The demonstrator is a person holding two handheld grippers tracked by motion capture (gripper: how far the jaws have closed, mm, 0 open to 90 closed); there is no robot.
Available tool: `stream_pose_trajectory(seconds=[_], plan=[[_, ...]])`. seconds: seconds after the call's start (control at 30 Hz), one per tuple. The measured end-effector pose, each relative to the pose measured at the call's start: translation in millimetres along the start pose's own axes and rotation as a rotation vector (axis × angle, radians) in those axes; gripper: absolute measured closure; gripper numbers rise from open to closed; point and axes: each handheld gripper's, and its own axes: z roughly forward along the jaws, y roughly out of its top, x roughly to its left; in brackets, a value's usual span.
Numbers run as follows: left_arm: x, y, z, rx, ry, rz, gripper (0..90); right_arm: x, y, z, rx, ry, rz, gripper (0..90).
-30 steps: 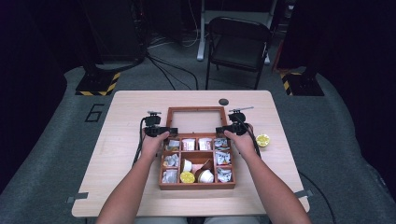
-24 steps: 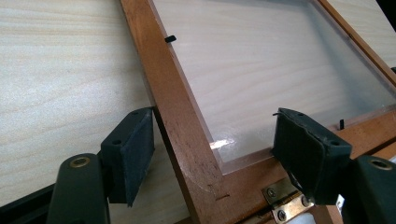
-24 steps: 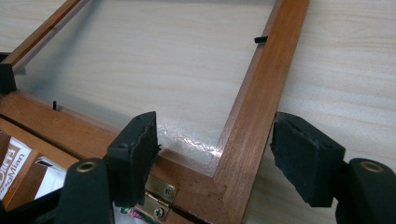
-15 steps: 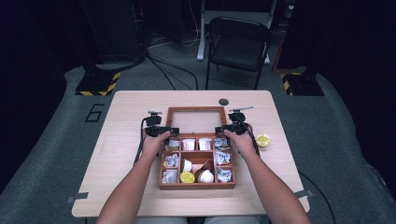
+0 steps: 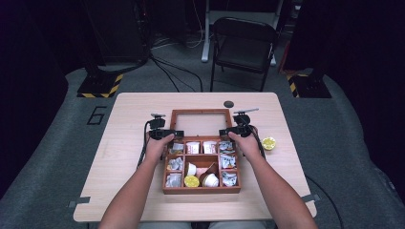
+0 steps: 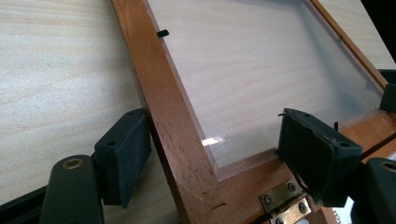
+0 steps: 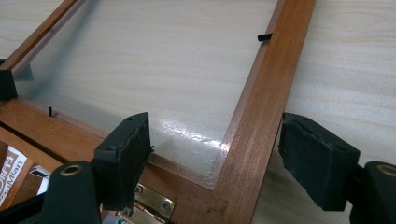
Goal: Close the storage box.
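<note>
A wooden box point(image 5: 201, 164) sits in the middle of a pale wood table point(image 5: 129, 119). Its lid point(image 5: 198, 122) lies open and flat on the far side, a brown frame around a clear pane. The table shows through the pane.

The left gripper point(image 5: 166, 134) is at the lid's near left corner. In the left gripper view the jaws stand apart, one on each side of the lid's point(image 6: 163, 112) frame bar. One pad point(image 6: 133, 156) is just beside the bar; I cannot tell if it touches. A brass hinge point(image 6: 282, 205) shines near the bottom.

The right gripper point(image 5: 230, 131) is at the lid's near right corner. In the right gripper view its jaws are apart too, on each side of the frame point(image 7: 261, 112), not pinching it.

The box has many small slots, with packets and little cups inside. A yellow cup point(image 5: 269, 143) sits on the table to the right of the box. A small black disc point(image 5: 229, 104) lies near the far edge.

The floor is grey carpet point(image 5: 57, 143) with a "6" point(image 5: 97, 115) marked on it. A black folding chair point(image 5: 242, 45) stands past the table. Cables point(image 5: 167, 71) run across the floor. The room behind is dark.
</note>
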Motion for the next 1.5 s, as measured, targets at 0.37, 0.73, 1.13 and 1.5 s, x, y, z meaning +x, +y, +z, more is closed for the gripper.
stream_pose_trajectory(seconds=[0.37, 0.73, 1.13, 1.5], plan=[[1.2, 0.3, 0.6, 0.001, -0.007, 0.003, 25.1, -4.2, 0.3, 2.9, 0.002, 0.030, 0.030, 23.7], [1.1, 0.6, 0.6, -0.006, -0.014, -0.013, 26.4, -4.3, 0.7, 4.1, 0.011, 0.046, 0.054, 24.0], [1.4, 1.0, -0.3, -0.016, -0.015, -0.029, 28.1, -3.6, 1.7, 1.6, 0.004, 0.045, 0.044, 24.7], [-1.4, 3.8, -7.9, -0.064, -0.019, -0.018, 31.0, -1.0, 4.1, -6.1, -0.048, 0.051, 0.031, 25.7]])
